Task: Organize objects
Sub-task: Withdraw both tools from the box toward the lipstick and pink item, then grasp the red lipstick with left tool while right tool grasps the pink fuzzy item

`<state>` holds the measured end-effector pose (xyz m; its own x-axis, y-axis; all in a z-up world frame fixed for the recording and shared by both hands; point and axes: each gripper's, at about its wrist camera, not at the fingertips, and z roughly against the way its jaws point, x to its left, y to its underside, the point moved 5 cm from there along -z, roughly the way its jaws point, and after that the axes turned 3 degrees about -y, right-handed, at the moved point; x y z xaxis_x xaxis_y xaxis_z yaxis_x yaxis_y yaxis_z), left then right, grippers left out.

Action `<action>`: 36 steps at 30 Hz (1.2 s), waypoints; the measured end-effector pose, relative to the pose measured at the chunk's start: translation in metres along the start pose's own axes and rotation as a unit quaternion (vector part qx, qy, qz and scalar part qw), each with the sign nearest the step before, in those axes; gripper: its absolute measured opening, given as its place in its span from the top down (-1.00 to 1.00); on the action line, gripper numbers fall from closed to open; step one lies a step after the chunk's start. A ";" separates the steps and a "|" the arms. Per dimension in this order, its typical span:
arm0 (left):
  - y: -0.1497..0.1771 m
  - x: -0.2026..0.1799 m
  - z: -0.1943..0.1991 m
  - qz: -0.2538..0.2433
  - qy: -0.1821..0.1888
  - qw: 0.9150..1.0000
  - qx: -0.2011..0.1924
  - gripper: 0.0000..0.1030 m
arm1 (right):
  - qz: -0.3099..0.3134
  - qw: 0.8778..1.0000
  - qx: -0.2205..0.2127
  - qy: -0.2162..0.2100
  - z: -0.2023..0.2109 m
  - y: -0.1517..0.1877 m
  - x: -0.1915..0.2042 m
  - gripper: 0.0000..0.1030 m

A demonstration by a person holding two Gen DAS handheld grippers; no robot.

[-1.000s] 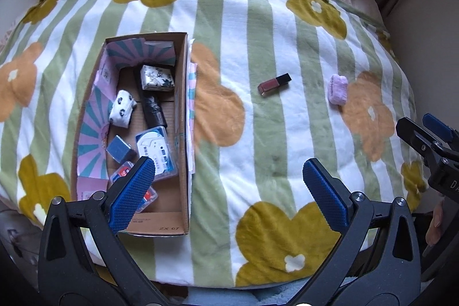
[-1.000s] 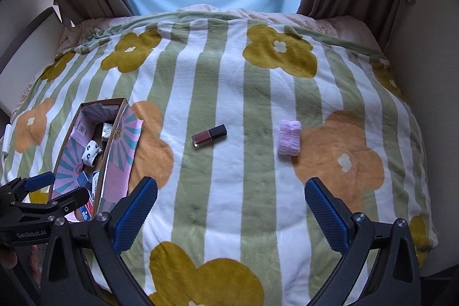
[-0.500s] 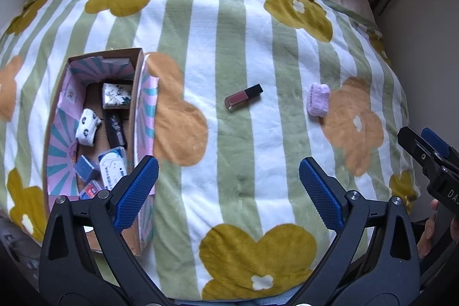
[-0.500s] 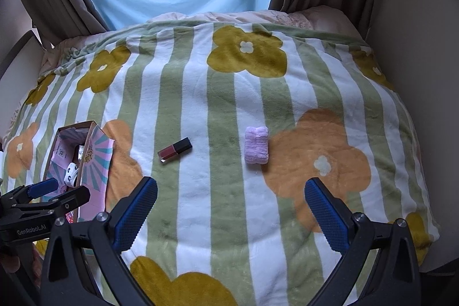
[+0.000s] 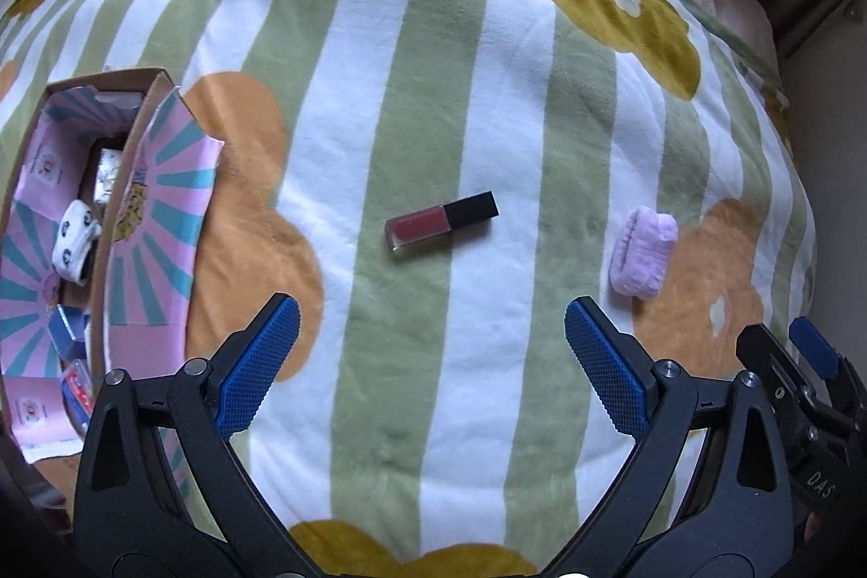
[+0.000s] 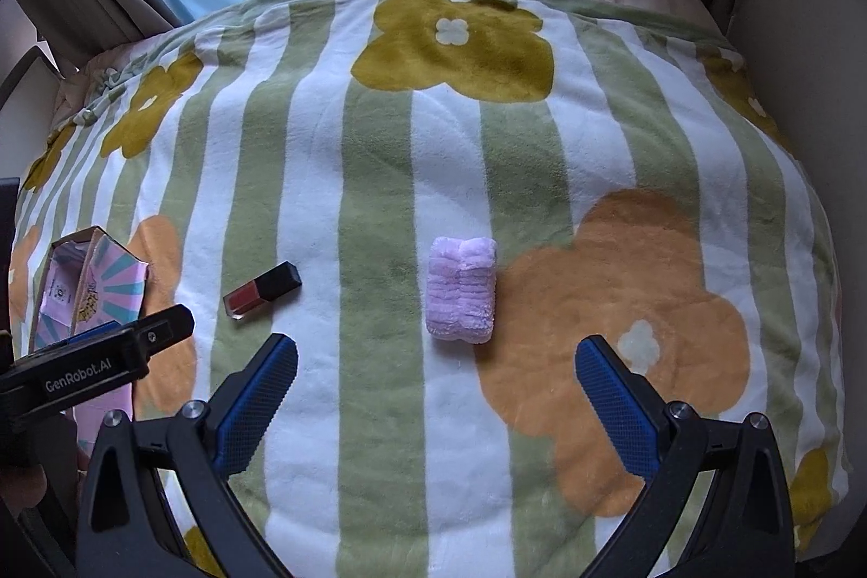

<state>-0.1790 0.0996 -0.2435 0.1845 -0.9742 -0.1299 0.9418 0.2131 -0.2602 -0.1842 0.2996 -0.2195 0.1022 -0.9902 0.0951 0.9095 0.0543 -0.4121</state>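
A: Box (image 5: 135,220) on the left side of the blanket (image 5: 422,36) is already stocked: a rolled white sock (image 5: 76,242), a small patterned packet, blue and red bits lower down. So I'd call the tidy-up mostly done.

B: Mostly. Two stragglers out on the blanket: the lip gloss (image 5: 441,223), lying flat near the middle, and the lilac fluffy roll (image 6: 461,288) on the edge of an orange flower, well apart from the box.

A: And both tools are empty. Left gripper (image 5: 431,345) has its jaws spread wide, nothing between the blue pads, lip gloss straight ahead. Right gripper (image 6: 436,385) equally wide, with the lilac roll sitting just beyond its tips.

B: Compare that with a second ago. The left camera was looking down over the box then; now the box has slid off to the frame's left edge and the gloss is centred and larger.

A: Same story on the right: the lilac roll has drifted from off-centre right to dead centre, closer in. Neither object has shifted on the blanket.

B: My guess, one pickup each.
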 end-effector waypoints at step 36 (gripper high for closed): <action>-0.034 -0.019 -0.145 0.067 -0.050 0.995 0.054 -0.63 | -0.080 0.994 0.068 0.010 -0.126 -0.003 -0.042 0.17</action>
<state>-0.2551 0.1216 -0.3708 0.3327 -0.9411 -0.0599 0.9304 0.3379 -0.1420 -0.2421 0.3248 -0.3366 -0.0549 -0.9899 0.1310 0.9599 -0.0884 -0.2660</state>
